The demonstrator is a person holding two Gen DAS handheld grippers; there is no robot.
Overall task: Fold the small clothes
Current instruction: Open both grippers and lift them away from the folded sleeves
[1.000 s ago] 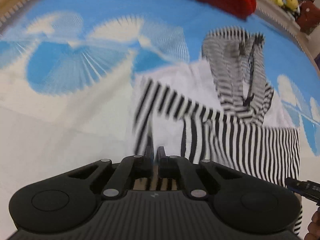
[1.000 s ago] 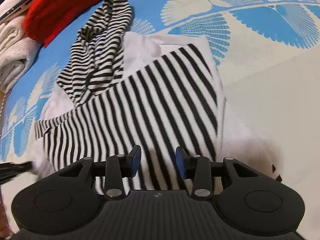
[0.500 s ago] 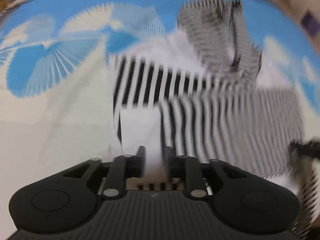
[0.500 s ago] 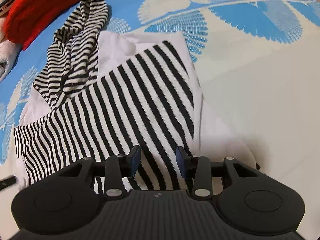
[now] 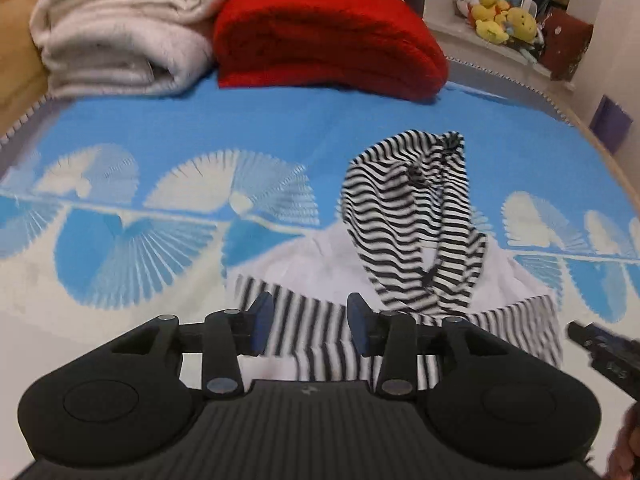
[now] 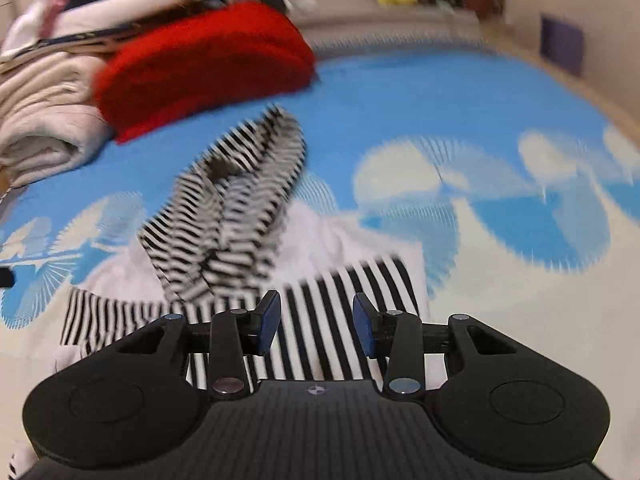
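A small black-and-white striped garment (image 5: pixel 400 208) lies partly folded on the blue and white bedspread (image 5: pixel 160 140). Its striped hood points away, and a white panel (image 5: pixel 332 256) and a striped fold lie nearer. My left gripper (image 5: pixel 309 308) hovers over the near striped fold; its jaws are opening and the cloth lies below them, ungripped. In the right wrist view the same garment (image 6: pixel 228 216) lies ahead, blurred. My right gripper (image 6: pixel 316 308) stands open above the wide-striped part (image 6: pixel 352 292), holding nothing. Its dark tip (image 5: pixel 600 348) shows at the right edge of the left wrist view.
At the back edge of the bed are a folded red blanket (image 5: pixel 328 40) and a folded white towel (image 5: pixel 120 40). Yellow plush toys (image 5: pixel 504 20) sit on a ledge beyond the bed. A person's hand (image 5: pixel 628 440) shows at the lower right.
The left gripper went from shut on the striped edge to open and let the cloth drop. Both grippers rose and tilted up, bringing the folded pile at the back into view.
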